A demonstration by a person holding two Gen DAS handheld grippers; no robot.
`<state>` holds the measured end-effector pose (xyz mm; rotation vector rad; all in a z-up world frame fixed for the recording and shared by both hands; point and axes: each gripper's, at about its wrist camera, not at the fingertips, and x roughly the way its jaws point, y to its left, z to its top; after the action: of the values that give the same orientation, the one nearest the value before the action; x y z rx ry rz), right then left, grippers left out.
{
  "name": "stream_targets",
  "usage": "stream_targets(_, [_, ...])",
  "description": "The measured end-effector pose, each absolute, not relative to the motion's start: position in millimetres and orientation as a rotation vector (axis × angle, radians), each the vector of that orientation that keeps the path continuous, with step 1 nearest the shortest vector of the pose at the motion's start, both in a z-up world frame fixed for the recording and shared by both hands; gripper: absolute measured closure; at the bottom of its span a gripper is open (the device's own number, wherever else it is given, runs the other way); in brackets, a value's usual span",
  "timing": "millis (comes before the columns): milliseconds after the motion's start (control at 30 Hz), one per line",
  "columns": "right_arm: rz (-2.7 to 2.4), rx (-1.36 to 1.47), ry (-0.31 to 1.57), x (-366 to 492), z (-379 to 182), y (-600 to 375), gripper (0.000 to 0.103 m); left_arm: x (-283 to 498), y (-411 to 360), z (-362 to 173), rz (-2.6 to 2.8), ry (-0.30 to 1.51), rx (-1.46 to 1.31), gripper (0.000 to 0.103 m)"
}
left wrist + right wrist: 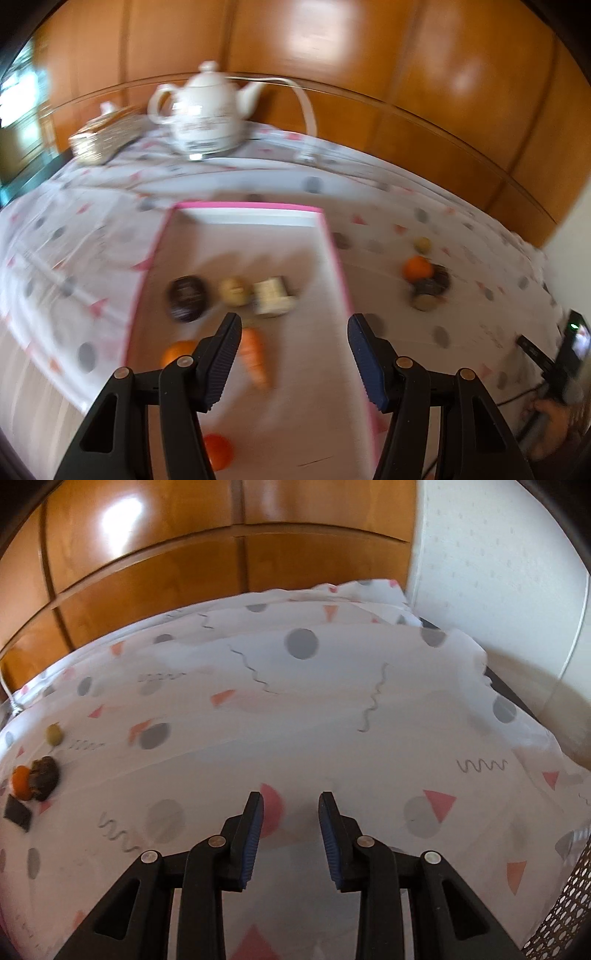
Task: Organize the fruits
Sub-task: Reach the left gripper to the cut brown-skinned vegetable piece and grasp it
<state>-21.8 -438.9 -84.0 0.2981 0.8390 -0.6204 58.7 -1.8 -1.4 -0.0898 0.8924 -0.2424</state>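
Note:
A pink-rimmed tray [334,251] lies on the patterned cloth. It holds a dark round fruit [186,297], a pale yellow fruit [232,291], a cream block [273,297], a carrot [255,354], an orange [177,350] and a red-orange fruit [218,450]. My left gripper [291,325] hovers open above the tray's near half with nothing between its fingers. On the cloth to the right of the tray sit another orange [417,267], a dark lump [430,286] and a small yellowish fruit [423,243]. My right gripper [290,801] hangs over bare cloth, jaws narrowly apart and empty.
A white teapot [207,110] and a woven basket [103,136] stand at the table's back left. A perforated metal basket [565,897] is at the lower right. The cloth's edge [484,672] drops off at the right, near a white wall. A hand [554,417] shows at the right.

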Motion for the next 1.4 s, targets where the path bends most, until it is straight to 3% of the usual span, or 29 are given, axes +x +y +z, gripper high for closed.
stream_targets(467, [-0.606, 0.301, 0.799, -25.4, -88.2, -442.1, 0.056, 100.0, -119.7, -30.7, -0.471, 0.985, 0.059, 0.043])
stream_targets(900, [-0.579, 0.288, 0.8, -22.0, -89.2, -438.2, 0.045, 134.2, -173.7, -66.7, -0.504, 1.085, 0.058, 0.043])
stream_targets(967, [-0.578, 0.287, 0.801, -21.9, -89.2, -438.0, 0.044, 139.8, -179.8, -72.7, -0.503, 1.099, 0.071, 0.047])
stream_targets(1033, [-0.578, 0.287, 0.801, -21.7, -89.1, -438.0, 0.044, 141.5, -181.4, -73.9, -0.486, 1.081, 0.1, 0.067])
stream_targets(1400, [-0.579, 0.286, 0.802, -21.0, -88.6, -437.2, 0.043, 115.5, -149.4, -58.1, -0.5, 1.074, 0.03, 0.068])
